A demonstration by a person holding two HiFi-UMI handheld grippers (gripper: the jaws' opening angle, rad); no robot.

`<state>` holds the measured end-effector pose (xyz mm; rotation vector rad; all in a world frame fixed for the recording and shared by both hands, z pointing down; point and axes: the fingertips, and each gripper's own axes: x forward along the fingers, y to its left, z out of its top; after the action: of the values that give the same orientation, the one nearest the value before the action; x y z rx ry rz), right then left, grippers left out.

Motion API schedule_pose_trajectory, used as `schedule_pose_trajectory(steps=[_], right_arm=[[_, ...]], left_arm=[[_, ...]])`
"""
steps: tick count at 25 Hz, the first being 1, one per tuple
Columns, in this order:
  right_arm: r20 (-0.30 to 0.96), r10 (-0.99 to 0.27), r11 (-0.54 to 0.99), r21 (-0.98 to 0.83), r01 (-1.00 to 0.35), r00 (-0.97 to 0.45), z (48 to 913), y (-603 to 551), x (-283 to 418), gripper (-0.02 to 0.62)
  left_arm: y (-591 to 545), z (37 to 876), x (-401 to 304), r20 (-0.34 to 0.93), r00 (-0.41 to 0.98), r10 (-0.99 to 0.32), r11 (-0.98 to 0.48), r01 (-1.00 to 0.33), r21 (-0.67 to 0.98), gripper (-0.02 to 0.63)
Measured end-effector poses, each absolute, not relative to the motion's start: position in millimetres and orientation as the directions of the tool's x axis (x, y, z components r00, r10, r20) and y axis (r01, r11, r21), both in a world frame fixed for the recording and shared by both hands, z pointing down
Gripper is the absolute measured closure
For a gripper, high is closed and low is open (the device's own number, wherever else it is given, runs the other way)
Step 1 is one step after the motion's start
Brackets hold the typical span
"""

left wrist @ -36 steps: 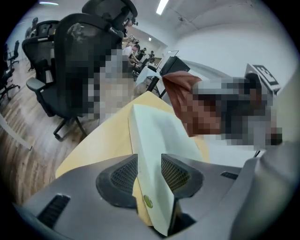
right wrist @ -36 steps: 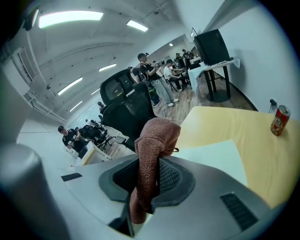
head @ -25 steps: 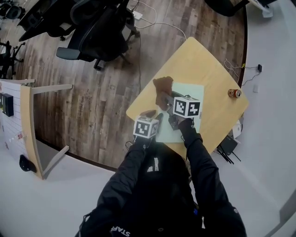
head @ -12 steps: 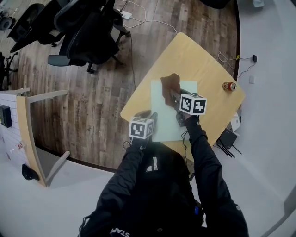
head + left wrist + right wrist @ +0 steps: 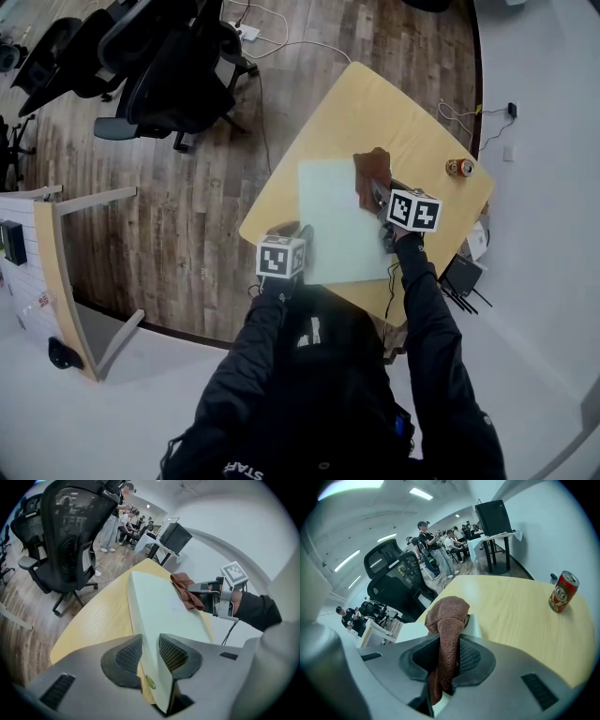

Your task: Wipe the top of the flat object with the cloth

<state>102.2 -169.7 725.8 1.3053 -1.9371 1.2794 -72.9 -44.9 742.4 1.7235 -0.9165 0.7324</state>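
both grips set: left gripper (image 5: pixel 302 234), jaws just closing in, clamps the flat object (image 5: pixel 336 225) at its near left edge; right gripper (image 5: pixel 377 194) presses the pinched cloth (image 5: pixel 371 172) on the far right corner; most wiping seems left.

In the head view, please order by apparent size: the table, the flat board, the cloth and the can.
Largest to smallest:
1. wooden table
2. pale green flat board
3. brown cloth
4. drink can, clearly the smallest
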Motion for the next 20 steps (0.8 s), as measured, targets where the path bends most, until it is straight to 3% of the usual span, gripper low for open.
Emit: schedule_pose_trajectory(steps=[8,15,20], right_arm=[[0.790,-0.485,0.081,-0.386,-0.919,-0.375,706,-168,139,0.503],[0.664,-0.503,0.191,-0.539,-0.820,-0.553,652,-149,62,0.503],[0.589,-0.417,0.267,-0.649,-0.712,-0.693,656,-126,-14,0.503]], left_arm=[[-46,741,-72,0.816,0.524,-0.244,-0.202,-0.850,0.486,0.473],[-46,739,-72,0.812,0.527,-0.253,-0.194,-0.849,0.491,0.476],[-46,740,-72,0.808,0.531,-0.257,-0.195,-0.847,0.495,0.476]])
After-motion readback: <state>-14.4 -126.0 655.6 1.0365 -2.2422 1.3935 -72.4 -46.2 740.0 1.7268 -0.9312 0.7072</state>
